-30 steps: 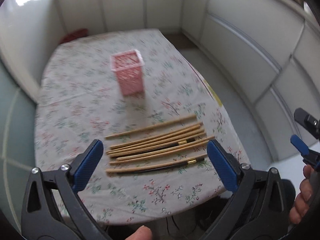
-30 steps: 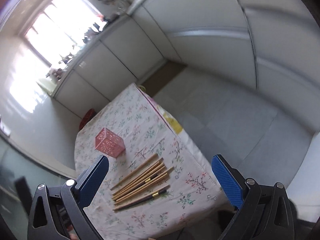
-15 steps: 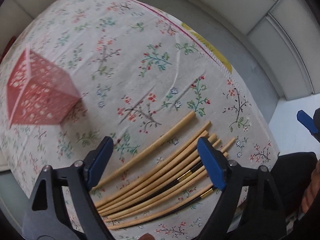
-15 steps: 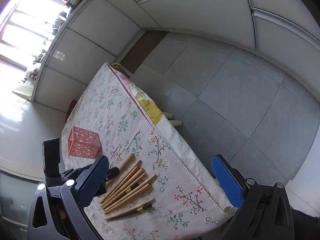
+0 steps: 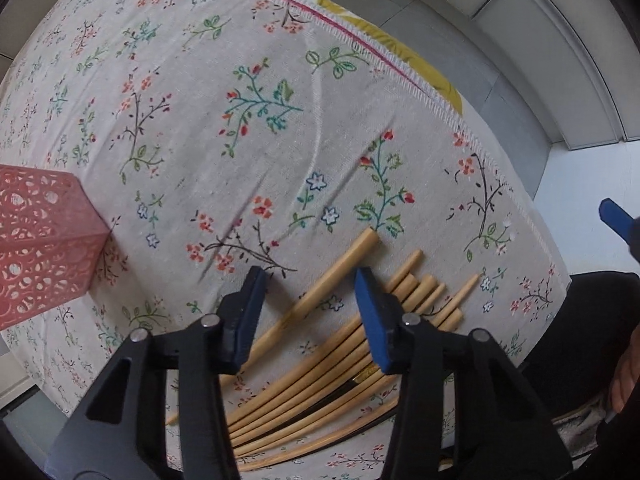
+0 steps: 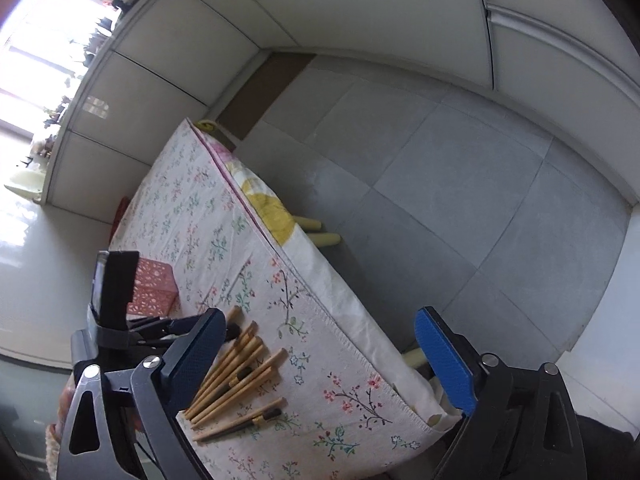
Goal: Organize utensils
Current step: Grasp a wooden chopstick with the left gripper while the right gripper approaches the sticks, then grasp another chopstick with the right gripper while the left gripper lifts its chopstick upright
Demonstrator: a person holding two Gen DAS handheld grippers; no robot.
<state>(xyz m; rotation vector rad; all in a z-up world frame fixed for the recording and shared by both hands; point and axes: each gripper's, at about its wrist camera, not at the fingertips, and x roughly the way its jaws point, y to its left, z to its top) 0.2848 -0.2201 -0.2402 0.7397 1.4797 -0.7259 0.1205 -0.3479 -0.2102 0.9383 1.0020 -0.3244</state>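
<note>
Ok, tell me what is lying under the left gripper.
Under the left gripper, which is open, lie the wooden chopsticks on the floral tablecloth. One chopstick runs between its fingers. The gripper body hides their near ends.

Chopsticks (image 5: 332, 344): bamboo, approx 8, flat on cloth, fanned side by side; couple w/ dark tips. Pink holder (image 5: 40, 248): perforated, upright, well apart to their left.
</note>
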